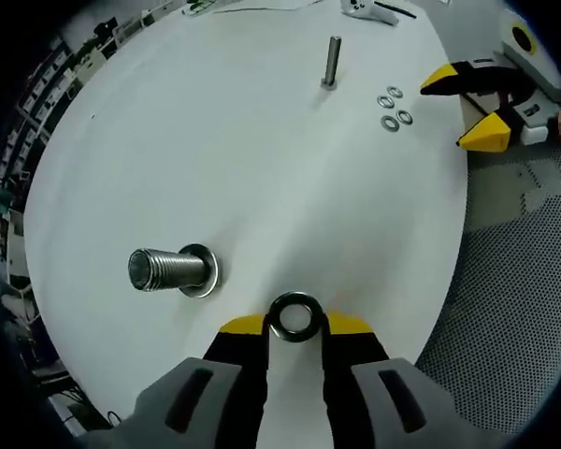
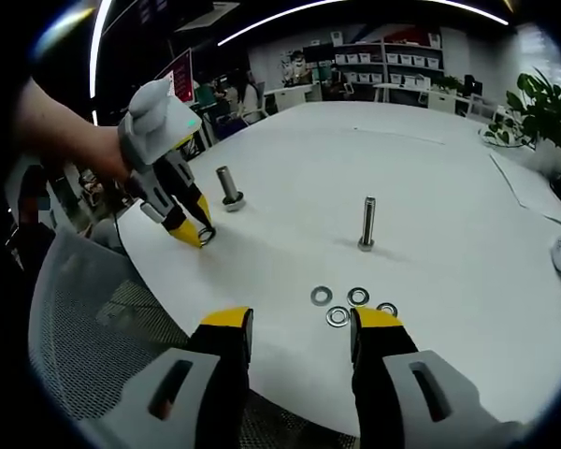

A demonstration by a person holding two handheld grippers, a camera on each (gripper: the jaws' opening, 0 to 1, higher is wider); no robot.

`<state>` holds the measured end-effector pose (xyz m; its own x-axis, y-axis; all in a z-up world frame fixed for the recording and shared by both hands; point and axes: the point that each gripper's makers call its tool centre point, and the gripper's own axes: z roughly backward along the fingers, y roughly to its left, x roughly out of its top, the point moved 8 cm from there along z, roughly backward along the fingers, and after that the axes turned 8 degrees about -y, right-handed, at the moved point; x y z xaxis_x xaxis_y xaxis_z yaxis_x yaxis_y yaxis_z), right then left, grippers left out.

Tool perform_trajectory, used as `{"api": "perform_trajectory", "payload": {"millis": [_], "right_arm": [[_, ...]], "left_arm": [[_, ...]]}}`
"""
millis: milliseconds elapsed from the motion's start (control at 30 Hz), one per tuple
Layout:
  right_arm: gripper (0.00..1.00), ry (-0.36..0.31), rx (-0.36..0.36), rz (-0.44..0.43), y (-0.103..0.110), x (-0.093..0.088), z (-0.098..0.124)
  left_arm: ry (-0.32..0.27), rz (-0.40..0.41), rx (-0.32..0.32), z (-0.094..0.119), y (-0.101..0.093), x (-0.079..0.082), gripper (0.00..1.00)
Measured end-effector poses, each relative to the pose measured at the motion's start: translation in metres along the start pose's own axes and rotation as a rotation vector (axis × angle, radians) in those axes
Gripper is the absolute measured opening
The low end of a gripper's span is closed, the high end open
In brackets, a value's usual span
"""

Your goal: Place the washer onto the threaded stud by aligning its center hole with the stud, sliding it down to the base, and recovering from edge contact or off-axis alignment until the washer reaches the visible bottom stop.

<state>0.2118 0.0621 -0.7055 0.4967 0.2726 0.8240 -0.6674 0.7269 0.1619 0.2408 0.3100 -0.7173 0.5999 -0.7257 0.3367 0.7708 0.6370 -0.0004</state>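
My left gripper (image 1: 295, 324) is shut on a dark steel washer (image 1: 294, 316), pinched by its rim between the yellow tips just above the white table (image 1: 262, 168). A thick threaded stud (image 1: 166, 269) with a flat ring at its foot stands to the left of the washer, a short gap away. In the right gripper view the left gripper (image 2: 198, 232) holds the washer (image 2: 207, 236) in front of that thick stud (image 2: 229, 187). My right gripper (image 2: 302, 327) is open at the table's near edge, with nothing between its fingers, right by several loose washers (image 2: 338, 316).
A thin tall stud (image 2: 367, 223) stands mid-table, also seen far off as the thin stud (image 1: 332, 61) beside the loose washers (image 1: 393, 108). The right gripper (image 1: 467, 105) hovers at the table edge. A mesh chair (image 2: 93, 327) sits below; a plant (image 2: 552, 103) is far right.
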Motion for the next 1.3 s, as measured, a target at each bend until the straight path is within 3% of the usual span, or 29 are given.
{"api": "perform_trajectory", "payload": {"millis": [733, 1300], "right_arm": [[0.44, -0.001, -0.002, 0.003, 0.0, 0.0, 0.0], [0.44, 0.0, -0.008, -0.001, -0.002, 0.0, 0.0]], "left_arm": [[-0.058, -0.023, 0.025, 0.021, 0.017, 0.002, 0.19], [-0.111, -0.032, 0.055, 0.055, 0.043, 0.016, 0.19]]}}
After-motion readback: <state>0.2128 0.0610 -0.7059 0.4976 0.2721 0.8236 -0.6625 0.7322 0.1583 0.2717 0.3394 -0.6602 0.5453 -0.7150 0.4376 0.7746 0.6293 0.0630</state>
